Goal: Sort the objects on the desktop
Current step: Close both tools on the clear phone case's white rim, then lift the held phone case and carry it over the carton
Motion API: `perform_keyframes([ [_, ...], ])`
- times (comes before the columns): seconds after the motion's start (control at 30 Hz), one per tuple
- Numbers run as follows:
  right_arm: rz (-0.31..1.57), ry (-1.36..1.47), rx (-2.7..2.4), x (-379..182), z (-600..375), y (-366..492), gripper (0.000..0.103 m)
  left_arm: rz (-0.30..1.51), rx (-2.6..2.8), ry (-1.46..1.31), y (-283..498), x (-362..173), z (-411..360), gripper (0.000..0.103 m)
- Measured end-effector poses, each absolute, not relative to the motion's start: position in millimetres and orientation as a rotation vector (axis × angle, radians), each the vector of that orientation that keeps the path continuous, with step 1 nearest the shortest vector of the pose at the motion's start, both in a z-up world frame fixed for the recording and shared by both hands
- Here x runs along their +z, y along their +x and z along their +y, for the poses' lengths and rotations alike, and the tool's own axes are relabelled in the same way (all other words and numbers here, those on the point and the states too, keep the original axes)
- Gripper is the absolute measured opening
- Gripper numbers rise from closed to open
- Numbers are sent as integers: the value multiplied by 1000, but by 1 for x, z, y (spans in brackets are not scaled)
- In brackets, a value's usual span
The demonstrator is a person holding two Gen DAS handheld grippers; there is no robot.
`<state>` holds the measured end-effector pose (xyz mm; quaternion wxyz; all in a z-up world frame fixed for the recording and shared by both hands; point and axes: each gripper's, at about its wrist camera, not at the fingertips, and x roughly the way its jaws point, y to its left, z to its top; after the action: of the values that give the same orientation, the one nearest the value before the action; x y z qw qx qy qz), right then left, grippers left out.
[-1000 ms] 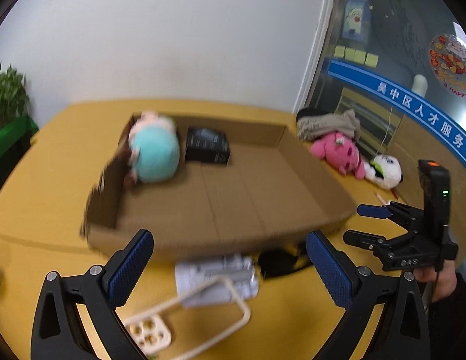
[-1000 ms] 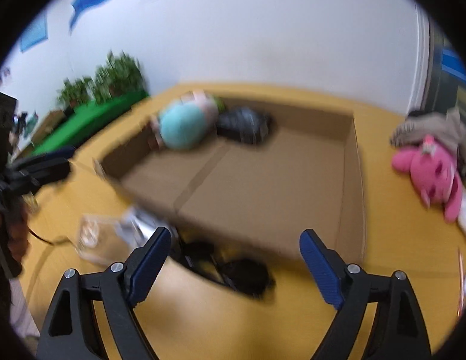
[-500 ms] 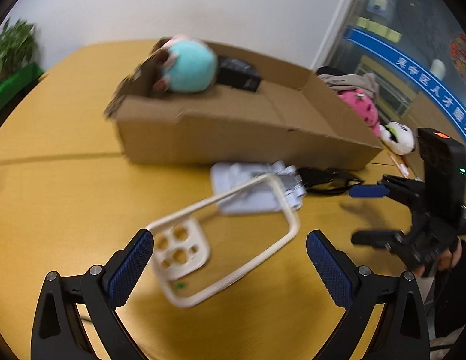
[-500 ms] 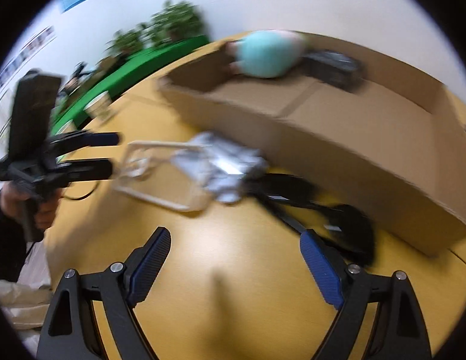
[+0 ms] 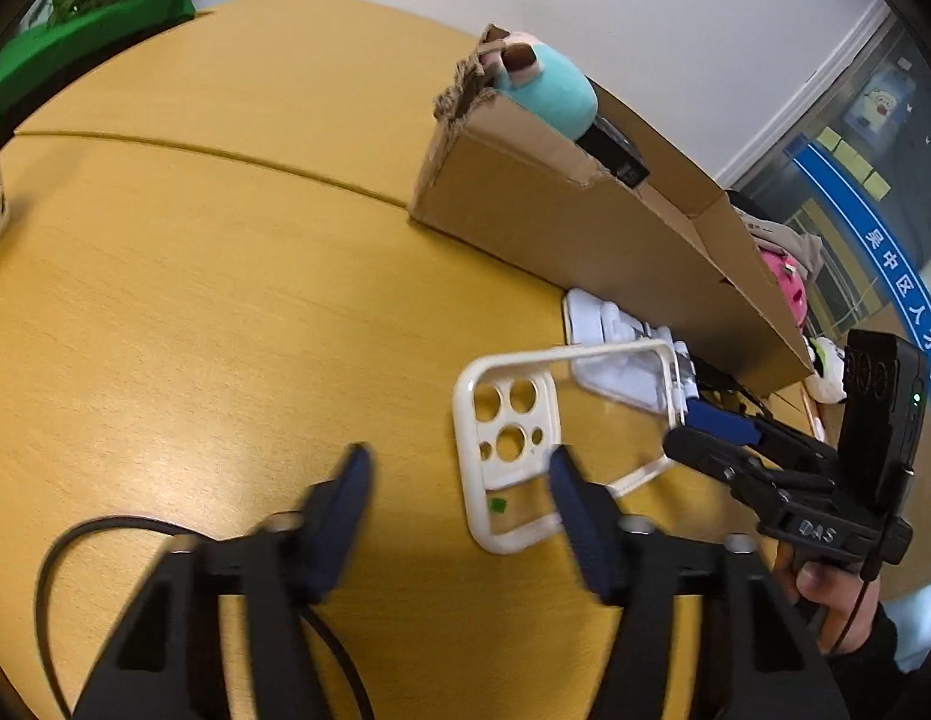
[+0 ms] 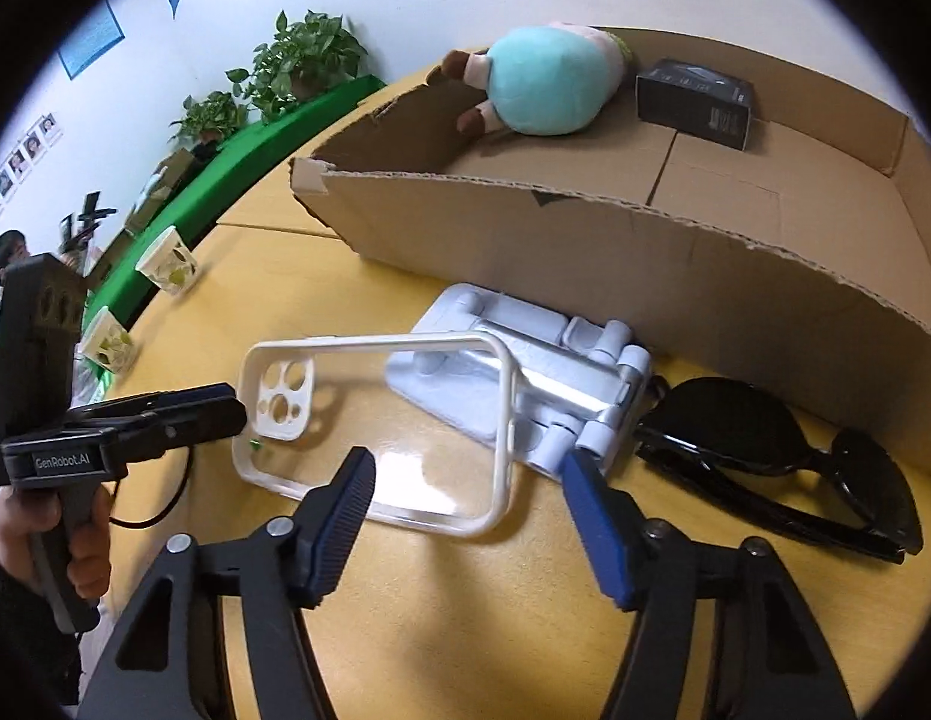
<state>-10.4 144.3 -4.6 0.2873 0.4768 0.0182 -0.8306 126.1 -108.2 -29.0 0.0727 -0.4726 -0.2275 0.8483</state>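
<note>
Phone case (image 5: 519,444), clear with a cream rim and camera cut-outs, lies on the yellow desk (image 5: 225,300), one end propped on a white folding stand (image 6: 525,384) just in front of the cardboard box (image 6: 645,252). Both grippers hover close over it from opposite ends.

In the left wrist view the left gripper (image 5: 459,504) points steeply down at the camera end of the case; its jaws are closing, and only the right blue pad overlaps the case rim while the left pad is over bare desk, so nothing is pinched. The fingers look motion-blurred.

In the right wrist view the right gripper (image 6: 465,504) is also closing, its pads still apart, with the near edge of the case between them but not pressed. Black sunglasses (image 6: 765,450) lie to the right of the stand, touching it or nearly so, against the box's front wall.

Inside the box sit a teal plush toy (image 6: 549,84) at the far left corner and a small black carton (image 6: 696,102) beside it. Two paper cups (image 6: 165,267) stand far off on the desk, near potted plants (image 6: 297,60) along the wall.
</note>
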Motion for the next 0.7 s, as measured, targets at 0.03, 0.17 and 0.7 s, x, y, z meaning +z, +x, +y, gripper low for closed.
perform_keyframes([
  [0.03, 54, 1277, -2228, -5, 145, -11, 49, -686, 2545, -1423, 126, -30, -106, 31],
  [0.17, 27, 1296, -2256, -7, 156, -15, 21, -655, 2531, -1439, 125, -33, -99, 15],
  [0.7, 19, 1302, -2240, -14, 155, -3, 10, -630, 2532, -1422, 126, -30, -95, 12],
])
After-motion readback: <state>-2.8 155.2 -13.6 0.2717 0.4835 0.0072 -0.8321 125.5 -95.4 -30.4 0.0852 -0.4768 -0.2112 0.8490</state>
